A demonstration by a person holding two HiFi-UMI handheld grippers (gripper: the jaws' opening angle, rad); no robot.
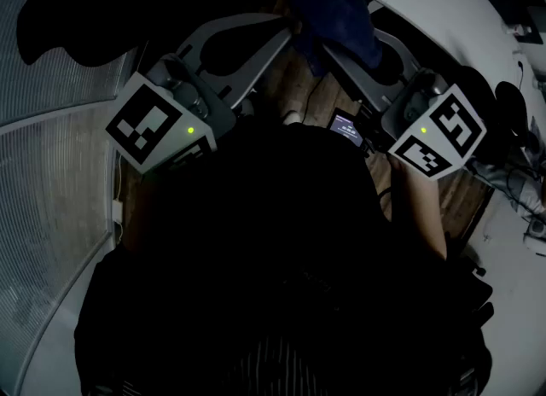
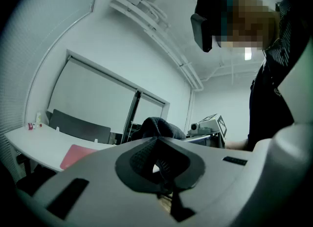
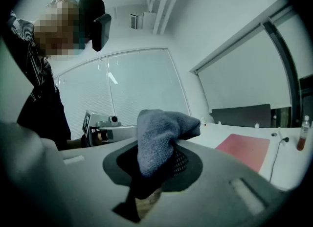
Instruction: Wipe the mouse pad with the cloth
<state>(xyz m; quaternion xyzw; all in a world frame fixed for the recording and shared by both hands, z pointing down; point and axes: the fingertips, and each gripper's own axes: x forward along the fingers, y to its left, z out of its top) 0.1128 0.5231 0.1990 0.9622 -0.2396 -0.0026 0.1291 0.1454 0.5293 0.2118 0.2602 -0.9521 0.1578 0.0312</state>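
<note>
The person holds both tools up close to the chest, tips aimed at the far desk, so nothing is touching the work surface. The right gripper [image 3: 161, 158] is clenched on the cloth [image 3: 164, 133]. A bunched grey-blue wad stands up out of the jaws, pinched low, which I take to leave a soft pad free for rubbing. The left gripper [image 2: 159, 160] sits just beside it with its jaws drawn together on nothing, and the cloth only shows beyond its tip. It looks to me like a spare hand, perhaps there to steady the pad.

The mouse pad [image 3: 244, 150] is a red sheet lying flat on the white desk [image 3: 220, 133], well apart from both tools and over to the right of the cloth as the right gripper sees it. Its longer side seems to run near to far. The cloth has no clear long axis. Its loose fold tips towards the right, pad side.
</note>
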